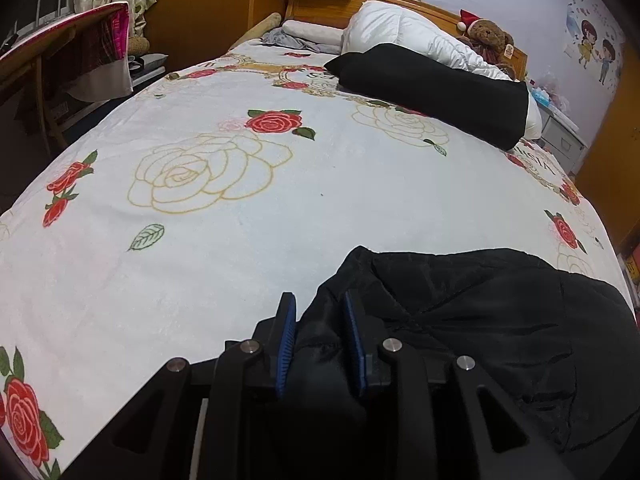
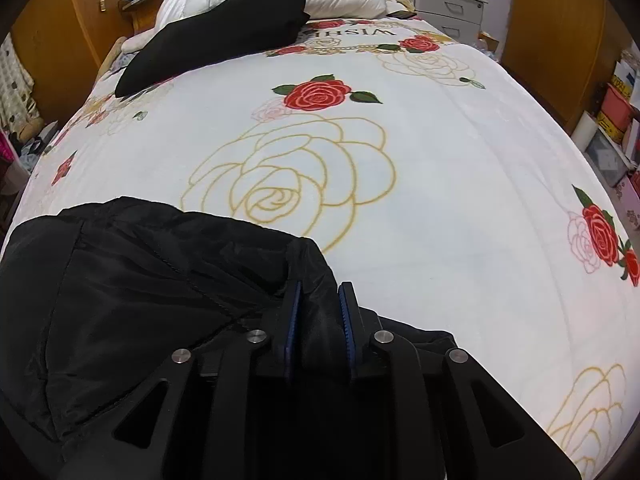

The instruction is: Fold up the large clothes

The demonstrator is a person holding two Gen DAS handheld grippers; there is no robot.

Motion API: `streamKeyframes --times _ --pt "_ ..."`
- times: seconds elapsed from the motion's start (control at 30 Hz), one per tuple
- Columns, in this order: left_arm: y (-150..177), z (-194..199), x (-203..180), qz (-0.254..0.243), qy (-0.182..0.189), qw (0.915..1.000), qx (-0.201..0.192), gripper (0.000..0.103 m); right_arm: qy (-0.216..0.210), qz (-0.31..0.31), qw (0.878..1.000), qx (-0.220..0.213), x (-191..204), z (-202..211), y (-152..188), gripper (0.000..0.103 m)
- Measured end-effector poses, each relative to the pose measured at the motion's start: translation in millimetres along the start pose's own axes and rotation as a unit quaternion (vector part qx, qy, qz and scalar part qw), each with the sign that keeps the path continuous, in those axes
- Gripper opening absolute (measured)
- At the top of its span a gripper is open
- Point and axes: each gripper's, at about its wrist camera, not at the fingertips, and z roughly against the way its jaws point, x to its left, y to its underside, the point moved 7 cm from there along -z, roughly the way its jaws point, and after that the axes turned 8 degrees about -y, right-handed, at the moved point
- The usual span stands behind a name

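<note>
A black quilted jacket lies at the near end of the bed, on a white blanket printed with red roses and gold rose outlines. In the left wrist view the garment fills the lower right, and its left edge runs up between the blue pads of the left gripper; the jaws stand narrow and are clamped on a bunched fold of the fabric. In the right wrist view the same jacket fills the lower left, and its right corner rises into the right gripper, whose narrow jaws likewise pinch a ridge of cloth. Each gripper thus holds one side of the garment's near edge, with the jacket's body spread between them. Beyond the jacket the blanket is flat. Toward the head of the bed a black cushion leans on a white duvet, a teddy bear sits against the wooden headboard, and a grey drawer unit stands beside the bed.
</note>
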Motion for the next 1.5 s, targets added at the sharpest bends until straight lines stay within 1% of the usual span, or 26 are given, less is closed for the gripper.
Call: streamKeyframes --times 0.1,0.13,0.27,0.33,0.37,0.4,0.43,0.47,0.5,0.53,0.57,0.6,0.63,0.67,0.7,0.73,0.77,0.83,0.87,0.93,1.0,1.13,1.3,1.4,1.5 --pt "-8.8 10.6 2.8 -0.006 0.003 0.9999 0.009 0.028 0.006 0.001 1.000 -0.007 -0.9 16.5 -4.5 0.027" --pt "-12.7 17.7 5.1 -0.004 0.006 1.0000 0.006 0.028 0.007 0.000 1.000 -0.014 -1.0 23.4 -6.8 0.031" --pt "-26.7 49.7 14.1 0.004 0.015 0.9998 -0.016 0.028 -0.003 -0.003 0.997 -0.079 4.9 77.3 -15.5 0.032" --pt "-34.0 73.3 15.0 0.006 0.022 0.9989 -0.040 0.028 -0.017 0.002 0.994 -0.110 16.5 105.2 -17.3 0.033" --pt "-35.7 89.1 12.0 0.007 0.033 0.9979 -0.054 0.032 -0.032 0.007 0.992 -0.123 26.4 118.2 -15.8 0.033" --pt "-35.1 102.2 6.3 0.006 0.048 0.9966 -0.066 0.040 -0.053 0.018 0.989 -0.137 42.4 131.3 -11.8 0.035" --pt "-32.4 117.2 -5.5 -0.002 0.070 0.9943 -0.080 0.044 -0.068 0.031 0.987 -0.144 56.6 138.1 -7.2 0.041" --pt "-29.1 127.5 -18.5 -0.017 0.086 0.9921 -0.090 0.050 -0.085 0.056 0.984 -0.145 79.6 141.0 1.4 0.045" --pt "-22.5 137.1 -38.8 -0.045 0.102 0.9887 -0.100 0.052 -0.095 0.071 0.983 -0.141 93.6 138.7 6.9 0.046" --pt "-15.9 142.2 -58.4 -0.074 0.116 0.9850 -0.105 0.052 -0.109 0.089 0.982 -0.127 111.2 129.3 13.3 0.046" --pt "-8.5 143.8 -79.6 -0.106 0.127 0.9802 -0.109 0.052 -0.114 0.097 0.982 -0.116 120.4 119.9 15.8 0.046" --pt "-1.7 139.8 -99.2 -0.136 0.129 0.9759 -0.111 0.052 -0.107 0.106 0.983 -0.104 128.3 105.1 17.4 0.046" --pt "2.1 130.6 -112.4 -0.153 0.124 0.9745 -0.107 0.052 -0.096 0.111 0.984 -0.098 130.4 92.8 16.2 0.045" --pt "4.8 115.5 -121.5 -0.164 0.114 0.9752 -0.096 0.052 -0.083 0.112 0.986 -0.091 128.2 77.6 13.0 0.045" --pt "6.9 94.8 -126.3 -0.172 0.096 0.9770 -0.081 0.052 -0.073 0.108 0.988 -0.085 123.2 63.5 9.6 0.045" --pt "9.4 70.6 -124.9 -0.175 0.072 0.9800 -0.062 0.052 -0.060 0.101 0.990 -0.081 114.1 47.8 5.4 0.045" --pt "11.3 52.5 -121.4 -0.166 0.068 0.9825 -0.048 0.054 -0.057 0.097 0.990 -0.080 108.8 43.0 4.2 0.047" --pt "11.3 36.5 -116.2 -0.142 0.081 0.9855 -0.045 0.054 -0.072 0.087 0.991 -0.074 100.0 25.8 4.3 0.048" --pt "11.3 33.7 -115.9 -0.138 0.080 0.9859 -0.049 0.054 -0.070 0.089 0.991 -0.076 99.6 25.7 7.6 0.049" --pt "15.3 29.8 -120.7 -0.149 0.067 0.9844 -0.067 0.054 -0.057 0.095 0.990 -0.085 100.0 18.5 11.2 0.049" --pt "20.2 26.9 -119.0 -0.145 0.065 0.9848 -0.070 0.054 -0.054 0.092 0.990 -0.089 99.2 12.3 13.7 0.049" --pt "24.5 23.6 -119.7 -0.136 0.074 0.9858 -0.065 0.054 -0.070 0.080 0.991 -0.084 94.4 7.1 13.4 0.049" --pt "26.3 16.6 -120.1 -0.128 0.080 0.9866 -0.062 0.054 -0.073 0.075 0.990 -0.091 93.5 2.0 13.9 0.049" --pt "26.2 14.6 -122.7 -0.133 0.075 0.9866 -0.057 0.054 -0.069 0.075 0.991 -0.087 94.2 1.1 11.9 0.049" --pt "19.7 21.0 -125.3 -0.158 0.059 0.9852 -0.032 0.054 -0.057 0.078 0.993 -0.067 96.7 13.3 6.1 0.049"
